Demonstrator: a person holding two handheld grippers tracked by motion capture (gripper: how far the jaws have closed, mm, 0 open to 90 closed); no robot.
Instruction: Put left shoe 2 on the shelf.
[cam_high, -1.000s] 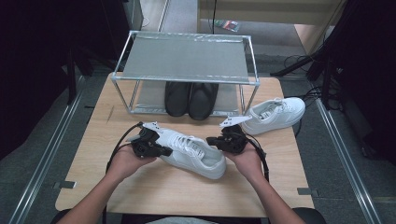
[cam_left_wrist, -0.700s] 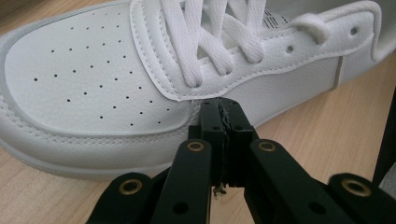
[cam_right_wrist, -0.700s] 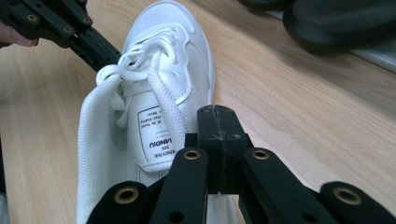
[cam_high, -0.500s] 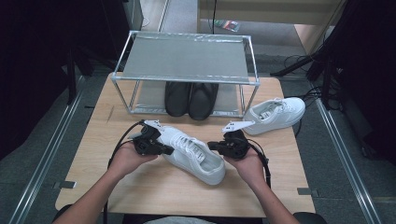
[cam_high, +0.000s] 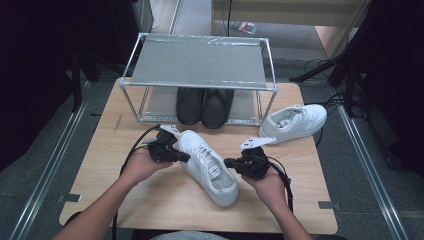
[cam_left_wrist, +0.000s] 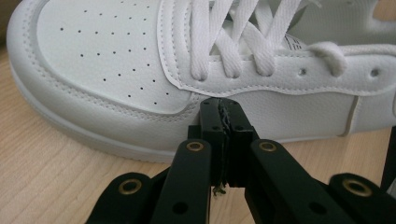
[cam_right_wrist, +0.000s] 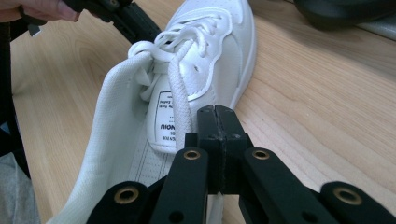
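On the worktop (cam_high: 100, 190) just before you lies the white sneaker (cam_high: 210, 167); your left gripper (cam_high: 184, 158) and right gripper (cam_high: 229, 162), both closed on nothing, flank it. Beyond, the rack (cam_high: 200, 62) shelters black shoes (cam_high: 204, 105).

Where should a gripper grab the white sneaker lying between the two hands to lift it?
Probably the padded collar wall of the white sneaker beside its open mouth, coming from above: that thin upright edge fits between jaws, while the toe and sole look too broad.
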